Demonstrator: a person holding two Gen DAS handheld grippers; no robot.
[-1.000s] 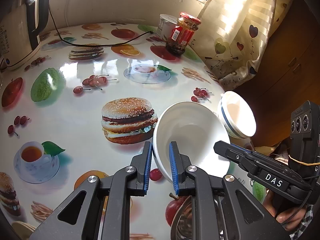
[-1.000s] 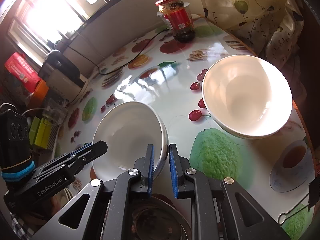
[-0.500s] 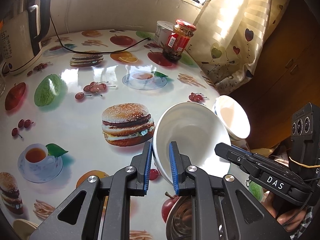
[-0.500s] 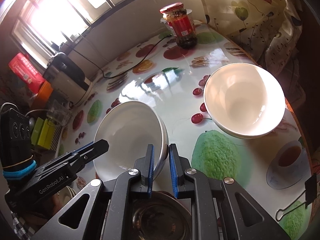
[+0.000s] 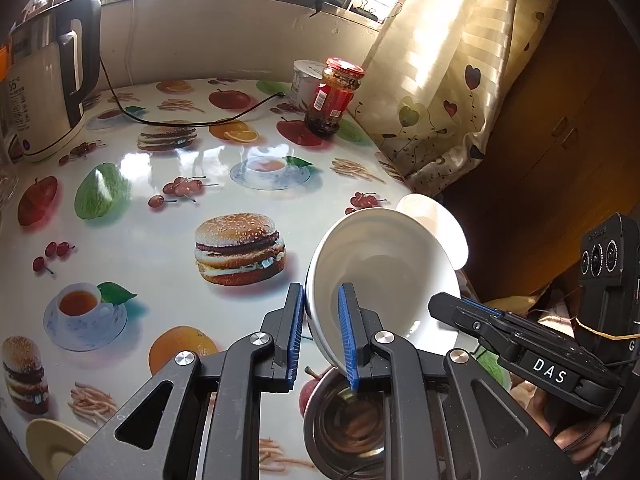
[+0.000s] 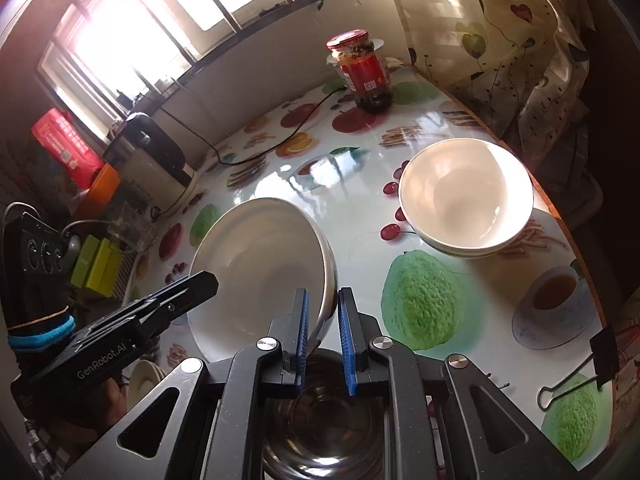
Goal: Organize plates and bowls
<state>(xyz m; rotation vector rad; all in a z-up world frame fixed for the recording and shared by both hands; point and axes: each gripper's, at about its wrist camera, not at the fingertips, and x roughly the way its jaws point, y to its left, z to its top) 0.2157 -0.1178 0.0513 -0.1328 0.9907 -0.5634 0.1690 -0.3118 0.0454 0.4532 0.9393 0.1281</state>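
Note:
A white bowl (image 5: 380, 272) hangs tilted above the table, gripped by its rim from both sides. My left gripper (image 5: 320, 328) is shut on its left rim, one blue pad inside and one outside. My right gripper (image 6: 323, 332) is shut on the opposite rim of the same white bowl (image 6: 260, 264). Each view shows the other gripper's tip at the far rim: the right gripper (image 5: 460, 308) and the left gripper (image 6: 192, 284). Directly below sits a steel bowl (image 6: 320, 440), also the steel bowl (image 5: 348, 432). A second white bowl (image 6: 466, 196) rests near the table's right edge.
A red-lidded jar (image 6: 364, 76) and a white tub (image 5: 306, 80) stand at the back. A kettle (image 5: 48, 80) sits far left, its black cable (image 5: 200, 122) trailing across the fruit-print table (image 5: 140, 240). A cream plate (image 5: 48, 440) lies near left. A binder clip (image 6: 580, 372) lies right. A curtain (image 5: 448, 80) hangs beyond.
Both grippers have risen and drawn back together with the white bowl between them. More of the table and the steel bowl underneath now shows.

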